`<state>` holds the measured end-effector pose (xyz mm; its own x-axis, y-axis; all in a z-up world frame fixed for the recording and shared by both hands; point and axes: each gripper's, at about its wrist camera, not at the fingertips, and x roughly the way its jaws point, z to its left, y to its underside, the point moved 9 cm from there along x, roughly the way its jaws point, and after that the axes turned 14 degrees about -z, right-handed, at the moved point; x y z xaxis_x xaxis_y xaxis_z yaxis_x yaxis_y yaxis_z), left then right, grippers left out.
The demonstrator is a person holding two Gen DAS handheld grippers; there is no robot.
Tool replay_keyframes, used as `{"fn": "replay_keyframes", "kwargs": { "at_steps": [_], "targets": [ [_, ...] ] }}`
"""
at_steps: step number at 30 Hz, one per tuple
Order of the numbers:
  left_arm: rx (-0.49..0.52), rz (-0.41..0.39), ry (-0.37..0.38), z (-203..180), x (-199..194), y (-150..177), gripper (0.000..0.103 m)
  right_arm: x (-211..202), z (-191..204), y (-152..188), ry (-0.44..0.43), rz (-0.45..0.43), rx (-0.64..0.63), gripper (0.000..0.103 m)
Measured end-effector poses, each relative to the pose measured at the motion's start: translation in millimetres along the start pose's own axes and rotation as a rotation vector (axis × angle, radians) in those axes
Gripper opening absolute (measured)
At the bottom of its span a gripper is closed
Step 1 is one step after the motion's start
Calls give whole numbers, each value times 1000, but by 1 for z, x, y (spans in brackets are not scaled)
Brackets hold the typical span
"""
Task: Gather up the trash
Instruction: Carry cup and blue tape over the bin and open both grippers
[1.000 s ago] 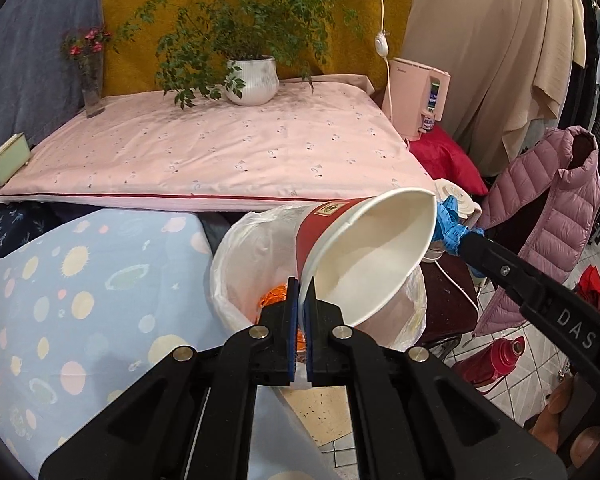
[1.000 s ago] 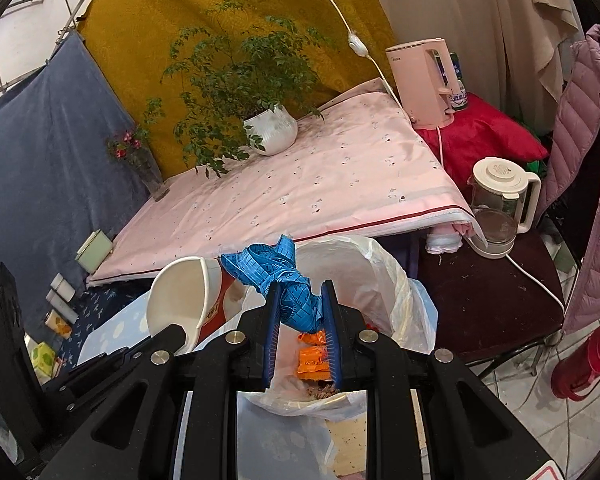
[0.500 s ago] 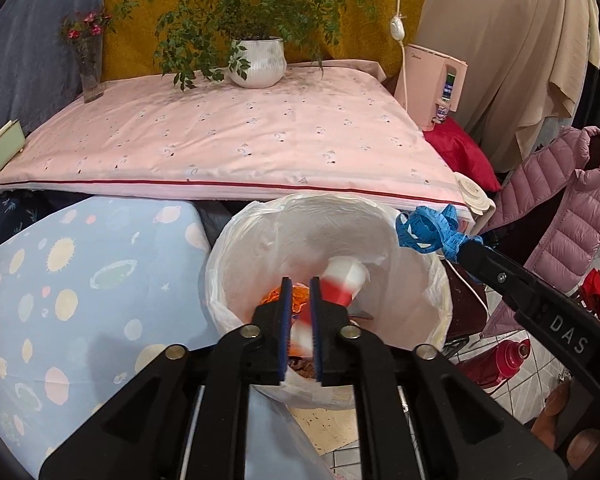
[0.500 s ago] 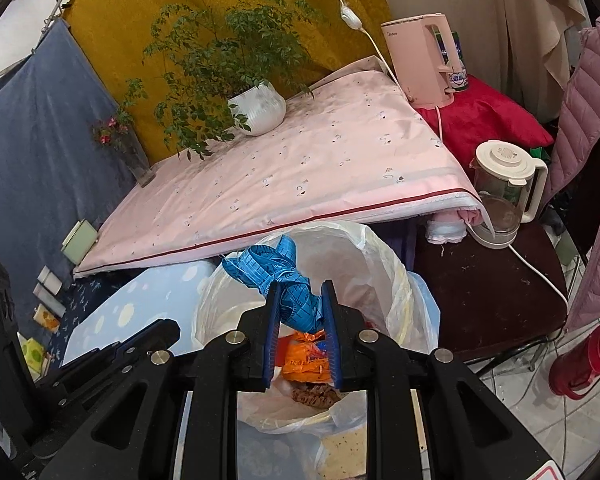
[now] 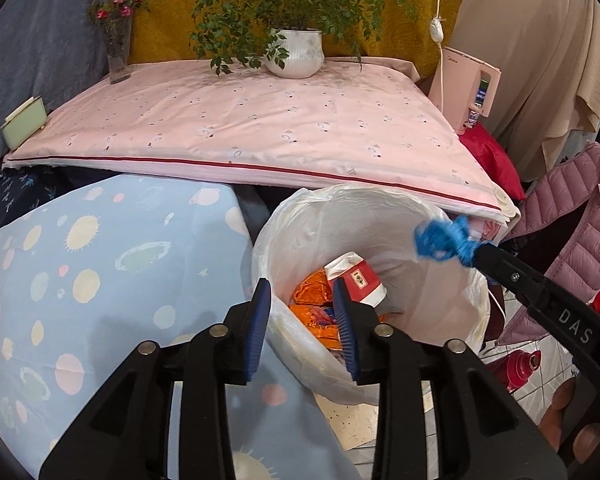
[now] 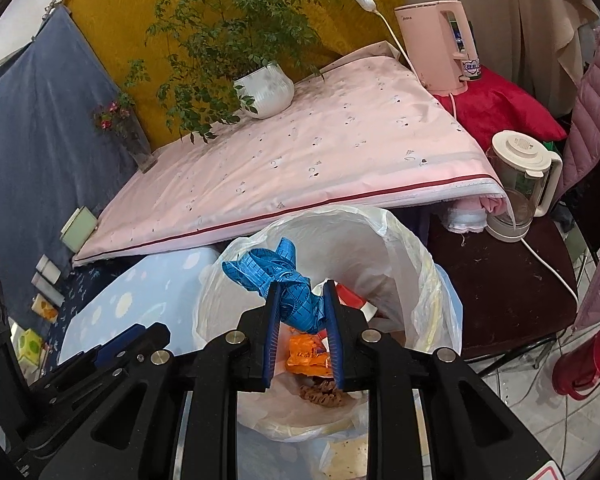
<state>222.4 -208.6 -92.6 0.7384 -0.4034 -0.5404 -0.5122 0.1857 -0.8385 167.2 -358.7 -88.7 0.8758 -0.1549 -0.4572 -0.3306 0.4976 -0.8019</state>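
Note:
A bin lined with a white plastic bag (image 5: 380, 216) stands below the pink table edge; it also shows in the right wrist view (image 6: 404, 240). A red and white paper cup (image 5: 354, 278) lies inside on orange wrappers (image 5: 312, 300). My left gripper (image 5: 302, 320) is open and empty over the bin's near rim. My right gripper (image 6: 300, 312) is shut on a crumpled blue measuring tape (image 6: 278, 276) and holds it above the bin mouth; the tape also shows in the left wrist view (image 5: 440, 240).
A pink-covered table (image 5: 260, 128) carries a potted plant (image 5: 294, 56), a flower vase (image 5: 118, 60) and a green box (image 5: 22, 126). A blue spotted cloth (image 5: 100, 280) lies left of the bin. A pink kettle (image 6: 440, 48), a white jug (image 6: 520, 184) and a red flask (image 6: 584, 360) stand to the right.
My left gripper opened and let go of the paper cup, which dropped into the bin. My right gripper moved over the bin mouth, still holding the blue tape.

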Motion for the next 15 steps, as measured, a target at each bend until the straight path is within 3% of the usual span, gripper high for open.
{"fn": "replay_keyframes", "kwargs": {
  "at_steps": [4,7,12,15],
  "targets": [
    [0,-1,-17,5,-1,2,43,6,7,5,-5,11,-13,24],
    [5,-7,-32,9,-4,2,45,9,13,9,-9,24,-30,24],
    [4,-16,-56,15,-11,5,57,6,19,14,-11,31,-49,35],
    [8,-17,-66,18,-16,9,59,1,21,20,-7,34,-77,42]
  ]
}}
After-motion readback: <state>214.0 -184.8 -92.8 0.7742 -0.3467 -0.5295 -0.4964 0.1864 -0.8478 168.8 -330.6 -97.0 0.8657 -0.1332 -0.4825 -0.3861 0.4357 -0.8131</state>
